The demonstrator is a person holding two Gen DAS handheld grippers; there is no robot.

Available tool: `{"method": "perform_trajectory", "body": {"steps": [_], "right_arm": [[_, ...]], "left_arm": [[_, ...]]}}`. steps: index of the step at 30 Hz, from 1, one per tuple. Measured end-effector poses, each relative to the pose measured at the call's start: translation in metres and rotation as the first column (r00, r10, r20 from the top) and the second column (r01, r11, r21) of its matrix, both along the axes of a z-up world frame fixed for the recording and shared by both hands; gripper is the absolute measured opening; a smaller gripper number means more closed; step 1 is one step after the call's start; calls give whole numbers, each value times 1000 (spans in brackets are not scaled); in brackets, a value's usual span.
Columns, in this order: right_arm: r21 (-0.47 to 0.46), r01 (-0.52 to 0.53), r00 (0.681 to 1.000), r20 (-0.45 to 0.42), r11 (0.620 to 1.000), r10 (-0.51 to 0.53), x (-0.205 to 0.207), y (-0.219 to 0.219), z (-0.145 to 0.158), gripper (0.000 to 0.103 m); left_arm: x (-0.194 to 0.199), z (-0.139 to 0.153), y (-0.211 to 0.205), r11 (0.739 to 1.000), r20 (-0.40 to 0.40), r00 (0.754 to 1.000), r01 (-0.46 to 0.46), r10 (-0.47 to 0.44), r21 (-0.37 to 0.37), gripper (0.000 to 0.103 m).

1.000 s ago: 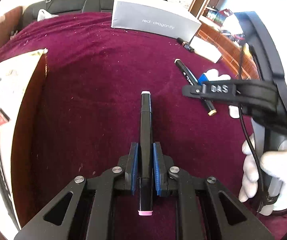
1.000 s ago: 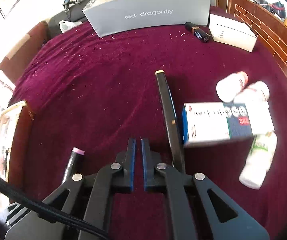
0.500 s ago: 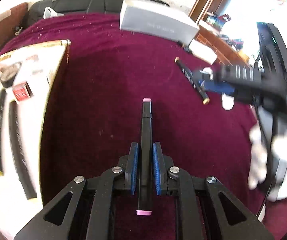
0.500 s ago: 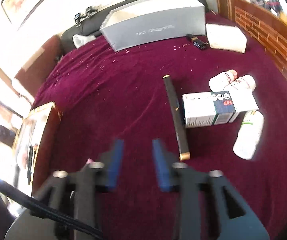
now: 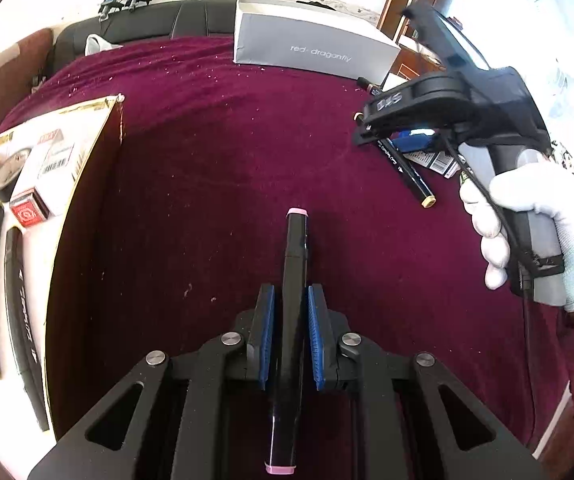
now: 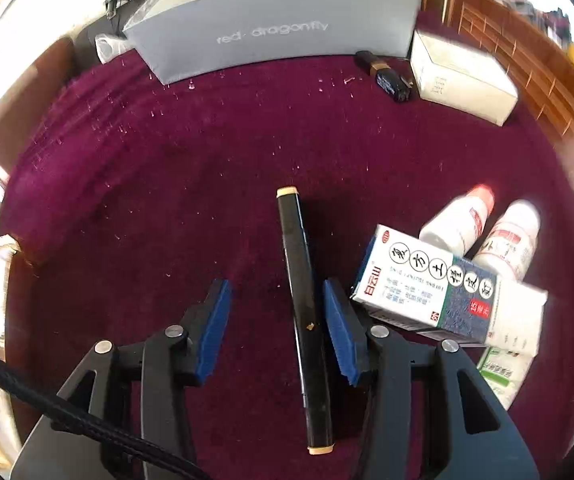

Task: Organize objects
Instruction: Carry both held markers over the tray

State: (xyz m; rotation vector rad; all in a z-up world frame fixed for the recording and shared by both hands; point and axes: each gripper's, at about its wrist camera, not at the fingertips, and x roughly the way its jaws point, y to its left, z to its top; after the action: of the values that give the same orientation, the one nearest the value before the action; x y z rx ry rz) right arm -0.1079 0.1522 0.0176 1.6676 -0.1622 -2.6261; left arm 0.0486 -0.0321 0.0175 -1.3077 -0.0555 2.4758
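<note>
Velvet, a deep wine red, covers the table (image 5: 207,184) in the left wrist view, and the left gripper (image 5: 290,332) is clamped on a black marker with pink ends (image 5: 293,320), its blue pads pressed to the barrel near the middle and the marker running straight out along the fingers. To the left lies an open box lid (image 5: 87,128) already holding two black markers (image 5: 19,320), a small carton and a red-labelled packet. On the right a white-gloved hand (image 5: 535,216) carries the right gripper over another marker. In the right wrist view, the right gripper (image 6: 277,320) straddles a black marker with cream ends (image 6: 303,300) lying on the cloth; its jaws have just been closing, yet they stand apart, the marker nearer the right pad and neither pad pressing it. A medicine box (image 6: 435,292) lies just beside that right finger, with two white bottles (image 6: 483,232) behind it. The marker looks light, stiff and smooth-sided, likely to roll or twist if pinched near an end, so I judge the barrel's middle the best hold, squarely across.
</note>
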Motion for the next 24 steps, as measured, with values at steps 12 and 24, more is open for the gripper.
{"method": "perform_trajectory", "body": {"steps": [12,24], "right_arm": [[-103,-81,995,-74,991,73,77,-22,12,12],[-240,-192,963,-234,952,135,164,-52,57,12]], "left_arm": [[22,18,-25,982,17,999,44,-48,182,11],[70,69,-61,975,-178,984,23,18,222,11]]}}
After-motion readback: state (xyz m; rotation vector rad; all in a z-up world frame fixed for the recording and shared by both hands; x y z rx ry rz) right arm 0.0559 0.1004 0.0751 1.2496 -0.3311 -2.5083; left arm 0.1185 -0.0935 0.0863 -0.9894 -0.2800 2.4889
